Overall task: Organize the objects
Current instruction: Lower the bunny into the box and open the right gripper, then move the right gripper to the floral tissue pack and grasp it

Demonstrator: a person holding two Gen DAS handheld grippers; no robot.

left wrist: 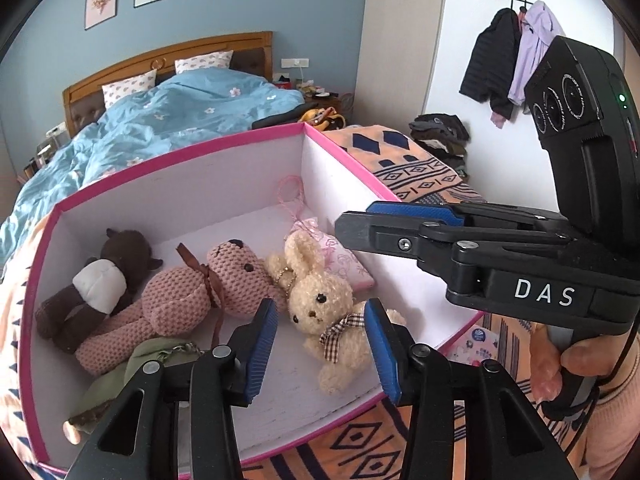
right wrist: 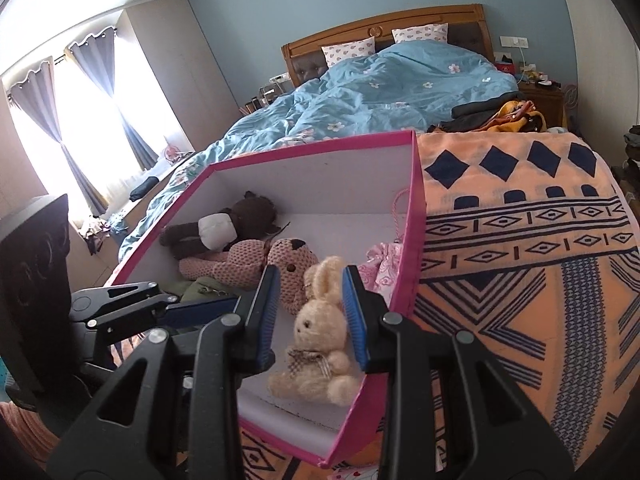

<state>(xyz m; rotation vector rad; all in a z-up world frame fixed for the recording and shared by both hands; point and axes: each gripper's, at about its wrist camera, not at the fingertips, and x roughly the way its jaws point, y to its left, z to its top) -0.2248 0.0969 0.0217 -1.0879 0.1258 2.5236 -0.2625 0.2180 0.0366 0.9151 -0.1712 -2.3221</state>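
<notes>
Most of the sorting looks done: inside the pink-rimmed box (left wrist: 192,148), at frame centre, lie a dark brown bear (left wrist: 96,280), a pink knitted bear (left wrist: 192,292), a cream rabbit (left wrist: 320,312), a pink drawstring pouch (left wrist: 340,256) and a green item (left wrist: 132,376) at lower left. The left gripper (left wrist: 320,344) hangs over the rabbit, jaws parted, holding nothing. The right gripper (right wrist: 310,312) is nearly closed and empty, right of the box in the left view. A floral packet (left wrist: 476,346) beside the box on the patterned blanket (right wrist: 520,240) may remain. Nothing blocks the box.
</notes>
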